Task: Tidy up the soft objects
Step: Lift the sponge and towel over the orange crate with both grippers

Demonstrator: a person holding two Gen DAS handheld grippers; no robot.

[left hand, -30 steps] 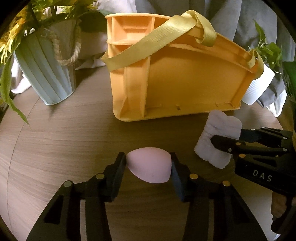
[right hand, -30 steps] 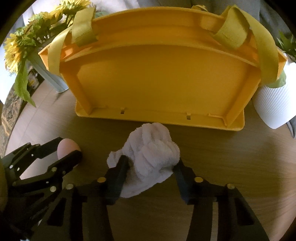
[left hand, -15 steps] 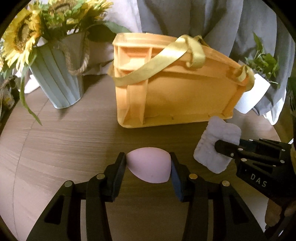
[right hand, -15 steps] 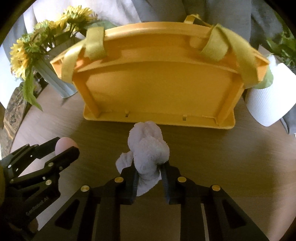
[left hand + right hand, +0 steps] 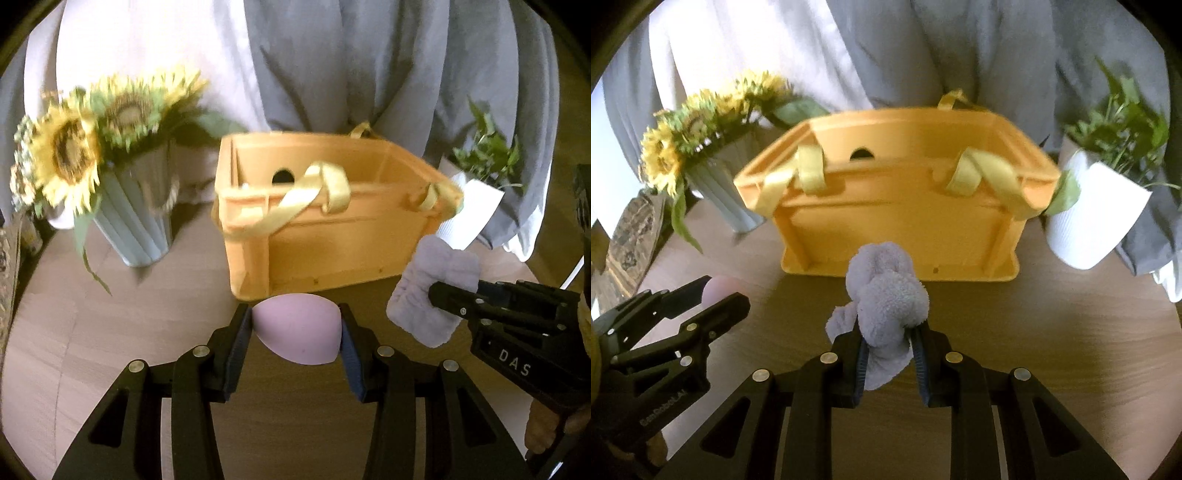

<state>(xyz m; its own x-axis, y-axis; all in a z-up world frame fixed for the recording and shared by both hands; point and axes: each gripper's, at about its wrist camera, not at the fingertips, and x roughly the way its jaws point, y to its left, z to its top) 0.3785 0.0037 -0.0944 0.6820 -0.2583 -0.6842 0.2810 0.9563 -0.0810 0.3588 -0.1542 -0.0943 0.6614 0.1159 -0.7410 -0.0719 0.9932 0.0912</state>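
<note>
A pink egg-shaped sponge [image 5: 297, 330] is pinched between the pads of my left gripper [image 5: 296, 341], which is shut on it above the wooden table. My right gripper [image 5: 888, 341] is shut on a fluffy white towel [image 5: 886, 295], bunched and lifted off the table; the same towel [image 5: 436, 291] shows at the right of the left wrist view. Ahead stands an orange basket [image 5: 897, 236] with yellow fabric handles [image 5: 810, 168], its open top now in sight. In the right wrist view the left gripper [image 5: 713, 299] sits at lower left with the sponge [image 5: 716, 288] barely showing.
A pale ribbed vase of sunflowers [image 5: 136, 218] stands left of the basket. A white pot with a green plant [image 5: 1097, 218] stands to its right. Grey and white curtains [image 5: 923, 55] hang behind. The round table's edge [image 5: 1167, 306] curves at right.
The right gripper's jaws closed on the towel and squeezed it. Both grippers rose with their loads, so the basket looks smaller and lower and its open top has come into view.
</note>
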